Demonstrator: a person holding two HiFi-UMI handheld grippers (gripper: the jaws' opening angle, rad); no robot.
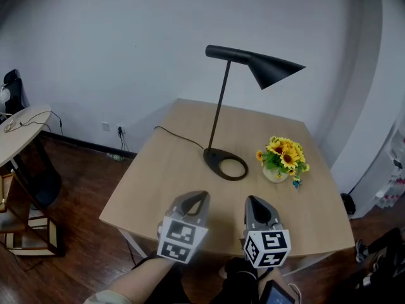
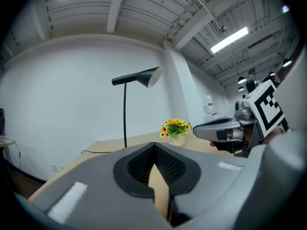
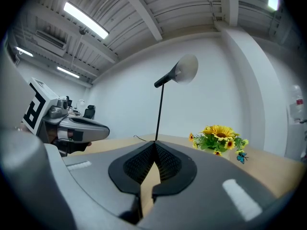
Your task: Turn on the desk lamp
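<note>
A black desk lamp stands mid-table on a ring-shaped base (image 1: 225,164), with a thin stem and a cone shade (image 1: 273,69) pointing right. No glow shows from the shade (image 2: 146,76) (image 3: 184,70). My left gripper (image 1: 200,196) (image 2: 154,146) hovers over the table's near edge, short of the base, shut with nothing held. To its right my right gripper (image 1: 252,200) (image 3: 155,145) is level with it, also shut and empty. Each gripper appears in the other's view, the right gripper (image 2: 217,129) and the left gripper (image 3: 82,127).
A small vase of yellow flowers (image 1: 283,159) sits just right of the lamp base. The lamp cord (image 1: 178,136) trails off the table's left edge toward a wall socket (image 1: 119,130). A round table (image 1: 23,126) and a wooden stool (image 1: 28,230) stand at far left.
</note>
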